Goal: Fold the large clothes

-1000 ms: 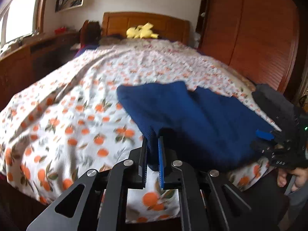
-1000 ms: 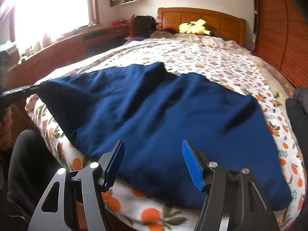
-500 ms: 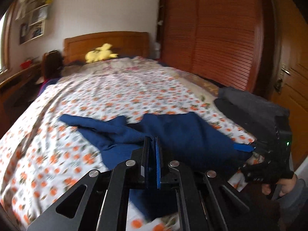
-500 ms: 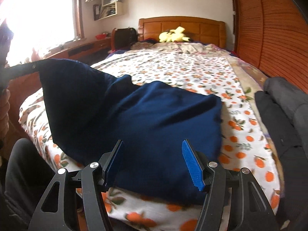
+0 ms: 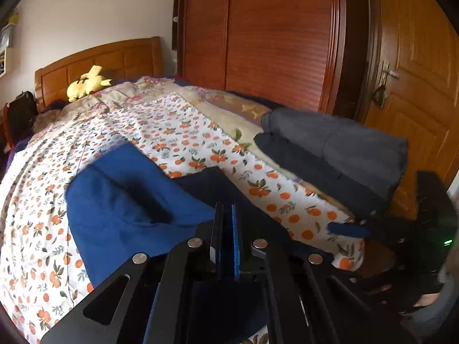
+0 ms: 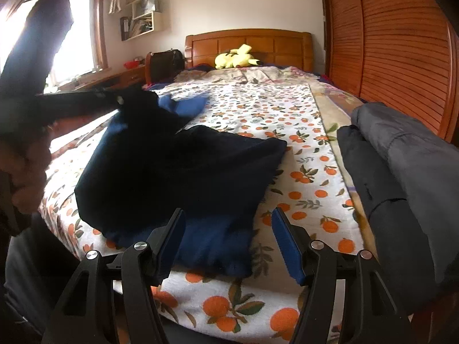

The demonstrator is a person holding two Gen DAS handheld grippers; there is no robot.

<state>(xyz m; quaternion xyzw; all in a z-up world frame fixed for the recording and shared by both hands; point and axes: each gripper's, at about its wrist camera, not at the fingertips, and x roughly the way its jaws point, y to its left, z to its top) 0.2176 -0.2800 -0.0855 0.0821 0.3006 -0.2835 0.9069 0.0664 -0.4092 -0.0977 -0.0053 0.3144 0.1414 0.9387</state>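
A large dark blue garment (image 5: pixel 120 215) lies on the orange-patterned bed sheet (image 5: pixel 186 137). My left gripper (image 5: pixel 226 215) is shut on one edge of it, and cloth hangs down between and under the fingers. In the right wrist view the garment (image 6: pixel 186 172) is doubled over itself, with its lifted part pulled up to the left gripper (image 6: pixel 114 99) at the left. My right gripper (image 6: pixel 228 213) stands open just above the garment's near edge, with nothing between its blue pads (image 6: pixel 287 243). The right gripper's pad (image 5: pixel 347 229) also shows at the bed's corner in the left wrist view.
A stack of folded dark grey clothes (image 6: pixel 401 157) lies along the bed's right side. A yellow plush toy (image 6: pixel 235 58) sits by the wooden headboard. A slatted wardrobe (image 5: pixel 272 43) and a door (image 5: pixel 416 86) stand to the right. A person's hand (image 6: pixel 25 172) holds the left gripper.
My left gripper has carried the garment's edge up and across to the right, folding the cloth over itself. The right gripper stayed open and shifted a little along the near edge.
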